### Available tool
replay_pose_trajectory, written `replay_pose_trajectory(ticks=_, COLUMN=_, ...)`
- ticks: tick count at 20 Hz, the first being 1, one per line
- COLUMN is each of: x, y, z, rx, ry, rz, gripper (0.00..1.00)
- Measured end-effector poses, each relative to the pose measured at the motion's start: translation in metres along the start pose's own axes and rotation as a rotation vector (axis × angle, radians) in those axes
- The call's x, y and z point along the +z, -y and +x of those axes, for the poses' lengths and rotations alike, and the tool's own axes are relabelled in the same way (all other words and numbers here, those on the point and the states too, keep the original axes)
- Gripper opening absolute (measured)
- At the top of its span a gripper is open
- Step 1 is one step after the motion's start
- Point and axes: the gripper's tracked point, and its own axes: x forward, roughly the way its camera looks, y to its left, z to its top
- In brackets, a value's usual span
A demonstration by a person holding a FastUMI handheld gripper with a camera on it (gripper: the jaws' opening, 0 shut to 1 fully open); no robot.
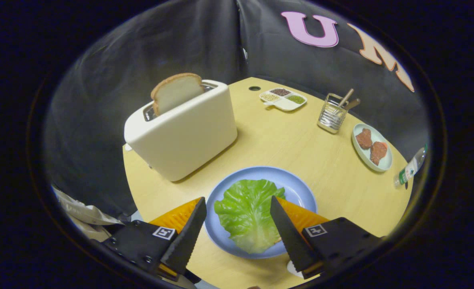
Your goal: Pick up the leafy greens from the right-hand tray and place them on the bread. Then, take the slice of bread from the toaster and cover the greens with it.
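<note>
Hovering spread and empty, the tool (237, 224) frames the lettuce leaf (247, 214) lying on the blue plate (301, 188); any bread beneath the leaf is hidden, so the greens look already placed. Next comes the bread slice (177, 92) standing in the near slot of the white toaster (181, 136), beyond the plate on the worktop (301, 144). Best to come in from above, turn the fingers across the slice's flat faces, pinch near the crust and lift straight up without nudging the toaster.
</note>
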Motion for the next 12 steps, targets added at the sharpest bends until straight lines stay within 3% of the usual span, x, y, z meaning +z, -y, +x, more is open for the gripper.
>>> replay_pose_trajectory(ticks=12, x=0.098, y=-0.047, z=-0.03, rx=0.017, ry=0.1, rz=0.021, gripper=1.0)
